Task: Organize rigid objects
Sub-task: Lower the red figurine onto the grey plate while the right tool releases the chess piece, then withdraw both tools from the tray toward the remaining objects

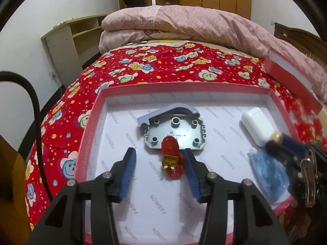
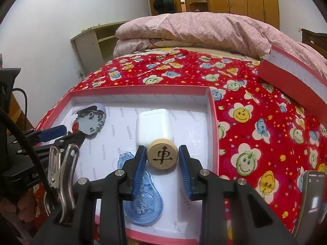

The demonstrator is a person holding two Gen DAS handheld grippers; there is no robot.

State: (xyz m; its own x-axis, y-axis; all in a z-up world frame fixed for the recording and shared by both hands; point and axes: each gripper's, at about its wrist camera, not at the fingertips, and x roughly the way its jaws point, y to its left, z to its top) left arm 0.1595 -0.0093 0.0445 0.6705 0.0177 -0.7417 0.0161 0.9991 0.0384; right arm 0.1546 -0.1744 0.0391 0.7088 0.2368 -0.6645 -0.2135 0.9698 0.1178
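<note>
Two grippers work over your pink tray (image 1: 98,106): the left gripper (image 1: 159,159) stands parted around the red clip (image 1: 170,155) lying on the tray floor, while the right gripper (image 2: 162,156) clamps the wooden chess piece (image 2: 162,156).

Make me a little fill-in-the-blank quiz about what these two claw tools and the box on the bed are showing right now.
1. The right gripper is closed on a round wooden ____ piece.
2. The red clip lies between the left gripper's ____ jaws.
3. The white case sits inside the shallow ____ box.
4. The blue tape dispenser lies ____ the right gripper.

Missing words: chess; open; pink; under
</note>
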